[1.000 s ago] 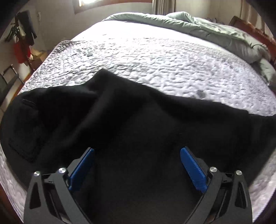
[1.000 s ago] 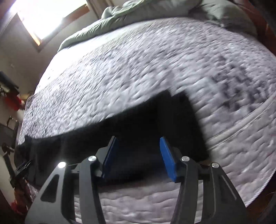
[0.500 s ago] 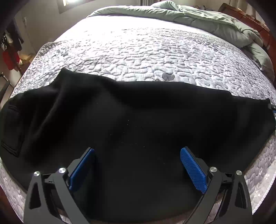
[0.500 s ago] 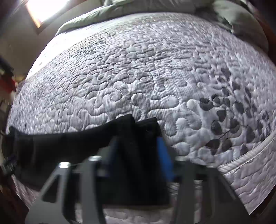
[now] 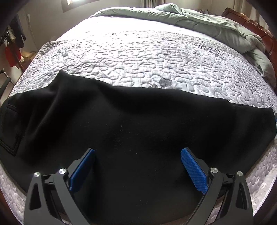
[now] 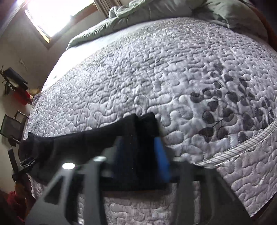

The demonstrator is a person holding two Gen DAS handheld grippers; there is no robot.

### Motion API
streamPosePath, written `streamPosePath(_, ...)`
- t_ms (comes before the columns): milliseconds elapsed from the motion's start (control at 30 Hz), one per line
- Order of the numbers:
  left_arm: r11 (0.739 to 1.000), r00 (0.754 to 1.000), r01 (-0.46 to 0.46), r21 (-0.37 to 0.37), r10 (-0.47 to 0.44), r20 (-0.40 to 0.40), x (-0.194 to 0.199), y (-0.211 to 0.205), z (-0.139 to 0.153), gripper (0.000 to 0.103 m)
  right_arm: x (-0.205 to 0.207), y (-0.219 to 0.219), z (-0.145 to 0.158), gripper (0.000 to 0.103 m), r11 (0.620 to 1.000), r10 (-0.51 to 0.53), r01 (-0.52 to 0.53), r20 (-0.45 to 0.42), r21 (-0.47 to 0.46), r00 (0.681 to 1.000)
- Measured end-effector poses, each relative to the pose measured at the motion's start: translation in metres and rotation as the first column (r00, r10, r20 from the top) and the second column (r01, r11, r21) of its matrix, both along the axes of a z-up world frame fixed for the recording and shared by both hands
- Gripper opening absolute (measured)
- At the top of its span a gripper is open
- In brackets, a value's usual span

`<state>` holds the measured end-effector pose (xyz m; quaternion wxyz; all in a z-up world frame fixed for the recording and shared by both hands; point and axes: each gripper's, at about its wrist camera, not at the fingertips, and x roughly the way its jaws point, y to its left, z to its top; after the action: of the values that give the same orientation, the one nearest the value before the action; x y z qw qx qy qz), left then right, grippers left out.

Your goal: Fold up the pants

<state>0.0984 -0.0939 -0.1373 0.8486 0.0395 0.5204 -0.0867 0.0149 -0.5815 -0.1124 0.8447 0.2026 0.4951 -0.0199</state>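
Note:
Black pants [image 5: 129, 124] lie spread lengthwise along the near edge of the quilted bed [image 5: 147, 57], with the waist and a pocket at the left. My left gripper [image 5: 138, 166] hovers just over the middle of the pants, open wide with only flat cloth under its blue pads [image 5: 193, 169]. In the right wrist view the pants [image 6: 77, 140] stretch away to the left. Their leg end lies between the blurred fingers of my right gripper [image 6: 140, 154], whose jaws are opening. The cloth rests flat on the quilt and is not lifted.
A crumpled green duvet [image 5: 207, 22] is bunched at the far end against a wooden headboard [image 5: 259, 26]. The bed's front edge [image 6: 242, 148] runs just below the pants. Red clothing [image 5: 12, 53] and a dark chair [image 6: 10, 126] stand off the bed's left side, below a bright window [image 6: 57, 15].
The pants, rumpled and humped a second ago, now lie flatter and straighter along the bed edge. Both grippers have shifted a little over them. The leg end stays between the right fingers.

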Motion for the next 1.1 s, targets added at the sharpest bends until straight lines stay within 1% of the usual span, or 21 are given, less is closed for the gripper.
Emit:
streamPosePath(100, 1.0, 1.0, 0.004, 0.003, -0.004, -0.002, -0.001, -0.001, -0.001, 0.099, 0.008, 0.01, -0.014, 0.055, 0.999, 0.037, -0.038, -0.049, -0.027, 0.998)
streamPosePath(133, 1.0, 1.0, 0.004, 0.004, -0.004, -0.003, -0.001, -0.001, -0.001, 0.099, 0.009, 0.012, -0.016, 0.051, 0.998, 0.046, -0.047, -0.054, -0.032, 0.998)
streamPosePath(167, 1.0, 1.0, 0.004, 0.005, -0.004, -0.004, -0.001, -0.001, -0.001, 0.099, 0.011, 0.016, -0.018, 0.039, 0.997, 0.06, -0.063, -0.06, -0.046, 0.996)
streamPosePath(200, 1.0, 1.0, 0.004, 0.005, -0.004, -0.005, -0.001, -0.001, -0.001, 0.099, 0.013, 0.02, -0.017, 0.022, 0.994, 0.074, -0.079, -0.07, -0.076, 0.995)
streamPosePath(267, 1.0, 1.0, 0.001, 0.003, -0.001, -0.009, 0.0, -0.001, 0.0, 0.099, 0.013, 0.022, -0.012, 0.003, 0.989, 0.08, -0.088, -0.073, -0.117, 0.994)
streamPosePath(300, 1.0, 1.0, 0.0, 0.001, 0.0, -0.009, 0.0, -0.001, 0.0, 0.099, 0.011, 0.018, -0.007, 0.003, 0.995, 0.077, -0.08, -0.04, -0.062, 0.996)
streamPosePath(333, 1.0, 1.0, -0.004, -0.004, 0.004, -0.008, 0.001, -0.001, 0.001, 0.099, 0.009, 0.014, -0.001, 0.002, 0.997, 0.057, -0.058, -0.013, -0.043, 0.998)
streamPosePath(433, 1.0, 1.0, -0.011, -0.027, 0.012, 0.024, -0.001, -0.002, 0.006, 0.099, 0.001, 0.004, 0.015, 0.002, 0.998, 0.023, -0.022, 0.018, -0.064, 1.0)
streamPosePath(467, 1.0, 0.999, -0.007, -0.02, 0.008, 0.032, -0.001, -0.003, 0.006, 0.099, -0.001, 0.002, 0.015, 0.002, 0.998, 0.01, -0.01, 0.011, -0.058, 1.0)
streamPosePath(533, 1.0, 1.0, 0.006, 0.005, -0.006, 0.023, -0.001, -0.008, 0.002, 0.099, -0.002, -0.001, 0.003, 0.002, 0.998, -0.009, 0.007, -0.042, -0.064, 0.999)
streamPosePath(600, 0.999, 1.0, 0.02, 0.026, -0.02, 0.007, 0.0, -0.013, -0.009, 0.099, 0.0, 0.007, -0.016, 0.003, 0.995, 0.011, -0.021, -0.104, -0.098, 0.995)
streamPosePath(633, 0.999, 1.0, 0.022, 0.043, -0.023, 0.02, -0.001, -0.015, -0.012, 0.1, 0.0, 0.01, -0.02, 0.003, 0.993, 0.013, -0.026, -0.107, -0.112, 0.994)
streamPosePath(667, 0.998, 0.999, 0.024, 0.05, -0.026, 0.027, -0.001, -0.016, -0.012, 0.1, -0.002, 0.011, -0.021, 0.006, 0.994, 0.0, -0.011, -0.099, -0.109, 0.995)
streamPosePath(733, 0.998, 0.999, 0.027, 0.051, -0.028, 0.025, -0.002, -0.017, -0.01, 0.099, -0.007, 0.008, -0.014, 0.013, 0.997, -0.034, 0.029, -0.062, -0.07, 0.998)
streamPosePath(767, 0.999, 1.0, 0.025, 0.031, -0.025, 0.013, -0.002, -0.016, -0.008, 0.099, -0.012, 0.006, -0.01, 0.022, 0.997, -0.054, 0.051, -0.045, -0.063, 0.998)
streamPosePath(800, 1.0, 1.0, 0.02, 0.018, -0.02, 0.006, -0.002, -0.014, -0.006, 0.099, -0.018, 0.006, -0.004, 0.038, 0.995, -0.075, 0.072, -0.039, -0.061, 0.996)
streamPosePath(867, 1.0, 1.0, -0.001, -0.022, 0.0, -0.008, -0.004, -0.012, -0.001, 0.099, -0.034, 0.009, 0.006, 0.048, 0.994, -0.099, 0.098, -0.024, -0.051, 0.995)
streamPosePath(933, 0.998, 1.0, -0.004, -0.063, 0.003, -0.013, -0.009, -0.015, 0.002, 0.099, -0.048, 0.013, 0.009, 0.048, 0.993, -0.119, 0.118, -0.034, -0.028, 0.992)
streamPosePath(967, 0.997, 1.0, 0.003, -0.074, -0.003, -0.013, -0.011, -0.02, 0.004, 0.099, -0.054, 0.014, 0.009, 0.052, 0.991, -0.134, 0.133, -0.046, -0.019, 0.99)
streamPosePath(1000, 0.997, 1.0, 0.018, -0.079, -0.019, -0.01, -0.014, -0.027, 0.005, 0.099, -0.064, 0.016, 0.007, 0.056, 0.988, -0.154, 0.154, -0.055, 0.003, 0.987)
streamPosePath(1100, 0.995, 0.998, 0.064, -0.076, -0.065, -0.004, -0.021, -0.048, 0.005, 0.099, -0.071, 0.023, -0.009, 0.058, 0.983, -0.168, 0.173, -0.09, 0.057, 0.982)
